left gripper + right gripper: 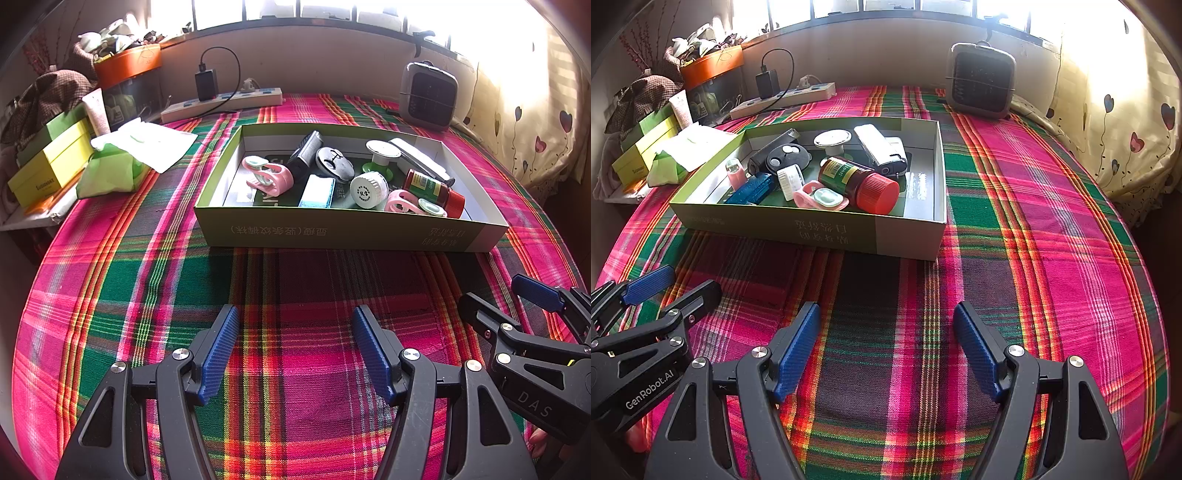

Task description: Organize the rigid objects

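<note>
Right wrist: pink clip [733,170] half hidden

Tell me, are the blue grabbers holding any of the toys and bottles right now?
No. The left gripper and the right gripper are both open and empty above the cloth, and everything sits in the box.

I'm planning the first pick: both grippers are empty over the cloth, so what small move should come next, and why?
Probably ease the right gripper forward toward the red-capped bottle. It lies on its side at the near edge of the pile in the box, on that gripper's side, with nothing on top of it. Both the right gripper and the left gripper are open and empty.
</note>
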